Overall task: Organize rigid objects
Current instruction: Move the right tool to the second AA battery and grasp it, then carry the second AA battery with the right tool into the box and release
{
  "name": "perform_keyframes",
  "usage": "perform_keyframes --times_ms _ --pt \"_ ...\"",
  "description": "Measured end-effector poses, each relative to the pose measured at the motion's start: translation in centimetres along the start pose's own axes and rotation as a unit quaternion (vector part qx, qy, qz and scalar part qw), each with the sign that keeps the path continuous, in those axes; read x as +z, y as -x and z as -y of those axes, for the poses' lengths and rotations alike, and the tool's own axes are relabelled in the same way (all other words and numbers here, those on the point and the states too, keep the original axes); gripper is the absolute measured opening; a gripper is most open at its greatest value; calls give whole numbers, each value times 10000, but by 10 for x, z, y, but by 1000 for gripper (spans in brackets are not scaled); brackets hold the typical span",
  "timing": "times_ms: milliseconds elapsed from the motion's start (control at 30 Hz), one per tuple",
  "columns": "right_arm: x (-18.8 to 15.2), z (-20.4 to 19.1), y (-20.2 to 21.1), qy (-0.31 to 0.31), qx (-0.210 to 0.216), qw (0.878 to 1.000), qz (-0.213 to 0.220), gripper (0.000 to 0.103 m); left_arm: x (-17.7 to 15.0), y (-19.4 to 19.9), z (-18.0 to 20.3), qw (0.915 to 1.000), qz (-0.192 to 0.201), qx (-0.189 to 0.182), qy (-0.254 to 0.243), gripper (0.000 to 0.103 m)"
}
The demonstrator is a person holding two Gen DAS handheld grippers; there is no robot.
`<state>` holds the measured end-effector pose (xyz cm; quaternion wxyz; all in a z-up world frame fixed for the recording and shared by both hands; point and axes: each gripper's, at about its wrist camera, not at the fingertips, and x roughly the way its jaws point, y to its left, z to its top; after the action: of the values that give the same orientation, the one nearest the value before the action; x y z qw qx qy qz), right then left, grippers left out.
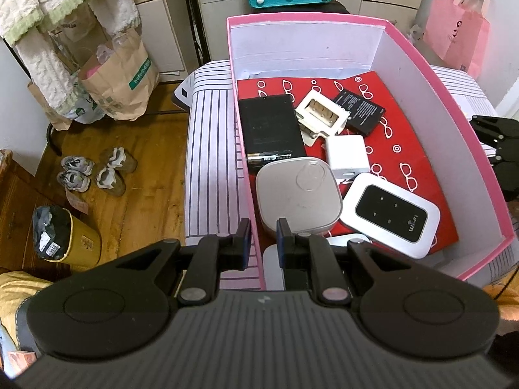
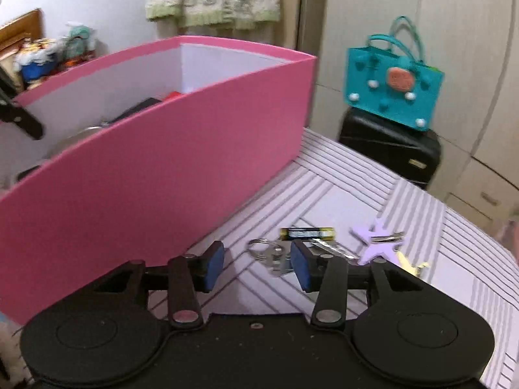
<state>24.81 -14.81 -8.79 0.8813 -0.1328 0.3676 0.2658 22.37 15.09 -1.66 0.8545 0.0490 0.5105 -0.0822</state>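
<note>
At the lower centre of the left wrist view, the left gripper (image 1: pixel 263 238) straddles the near wall of the pink cardboard box with white inner walls (image 1: pixel 421 74), its blue-padded fingers drawn close on either side of that thin wall; whether the pads actually press it I cannot tell. Inside the box, on a red sheet printed with white spectacles (image 1: pixel 402 136), lie a black rectangular slab (image 1: pixel 271 126), a grey rounded-square device (image 1: pixel 296 194) at the centre, a white pocket router with a black face (image 1: pixel 391 215) at its right, a white cube charger (image 1: pixel 347 154), a white plug adapter (image 1: pixel 321 110) and a black flat battery pack (image 1: pixel 360 108). In the right wrist view the box fills the left half, standing on a striped lilac cloth (image 2: pixel 356 181). At lower centre the right gripper (image 2: pixel 258 264) has its fingers spread, nothing clamped, over a metal key ring with clip (image 2: pixel 271 254). Just beyond lies a black-and-gold cylindrical battery (image 2: pixel 308 233), and to the right a lilac star-shaped hair clip (image 2: pixel 378 241)
</note>
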Motion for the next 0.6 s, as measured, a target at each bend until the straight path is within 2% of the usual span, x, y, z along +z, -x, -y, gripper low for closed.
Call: perform_keyframes --times_ms 33,67,100,133,233,467,600 --pt "1 0 0 -8 -58 10000 -59 45 0 0 0 10000 6 -12 8 14" --pt "3 1 2 -150 -123 9997 -139 29 0 0 -1 10000 17 -12 3 14" --pt "4 2 3 -292 -217 9992 -174 21 0 -1 -1 10000 23 -10 9 14" --pt "6 4 3 -381 -256 9988 -183 8 0 -1 -1 10000 25 -15 21 14" --pt "5 12 3 -652 -130 9977 -127 4 -1 0 -1 10000 52 -30 12 14" --pt "8 14 26 -840 33 9964 130 3 -6 5 -3 9999 137 -99 37 14" --pt "18 14 46 -858 279 9953 351 3 -8 8 1 9996 263 22 -56 14"
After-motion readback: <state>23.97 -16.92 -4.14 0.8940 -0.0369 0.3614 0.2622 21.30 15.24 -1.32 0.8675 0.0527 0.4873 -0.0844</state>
